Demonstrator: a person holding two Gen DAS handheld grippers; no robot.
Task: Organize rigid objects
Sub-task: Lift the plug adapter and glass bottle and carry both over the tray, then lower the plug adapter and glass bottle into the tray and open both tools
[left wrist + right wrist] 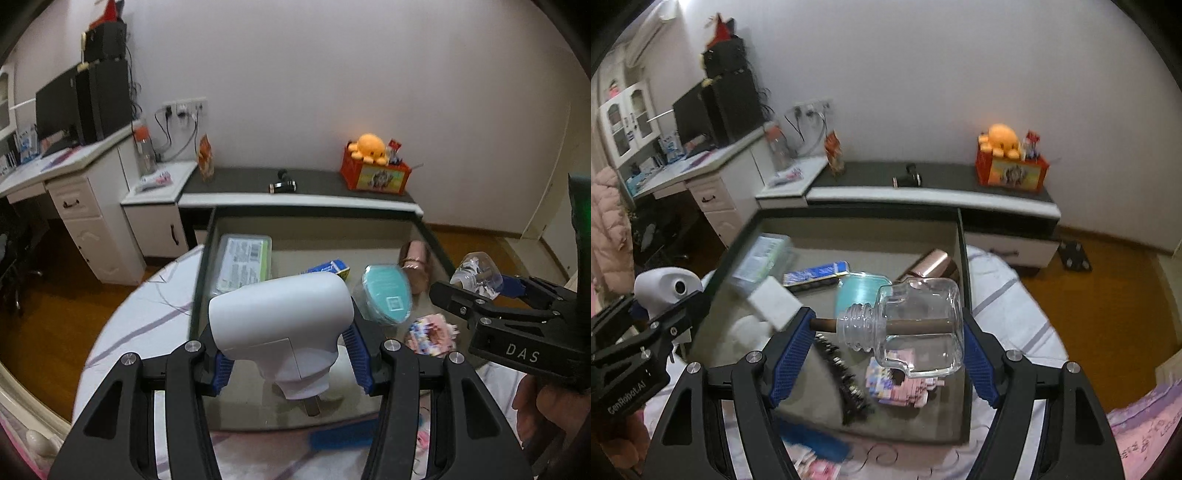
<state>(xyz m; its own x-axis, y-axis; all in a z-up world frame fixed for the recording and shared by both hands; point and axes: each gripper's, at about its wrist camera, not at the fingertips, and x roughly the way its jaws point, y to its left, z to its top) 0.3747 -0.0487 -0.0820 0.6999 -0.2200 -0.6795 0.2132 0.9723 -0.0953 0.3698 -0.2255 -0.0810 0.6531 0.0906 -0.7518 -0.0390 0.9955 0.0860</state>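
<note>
Over a bedside drawer (207, 236), left fingers (225, 363) gripping white device (280, 317), right fingers (792, 350) gripping glass jar (916, 328)

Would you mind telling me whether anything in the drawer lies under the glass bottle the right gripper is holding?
Yes. The right gripper holds the glass bottle above the drawer, and directly beneath it lie a pink packet and a black brush; a teal case sits just behind. Bare floor shows at the drawer's back.
</note>
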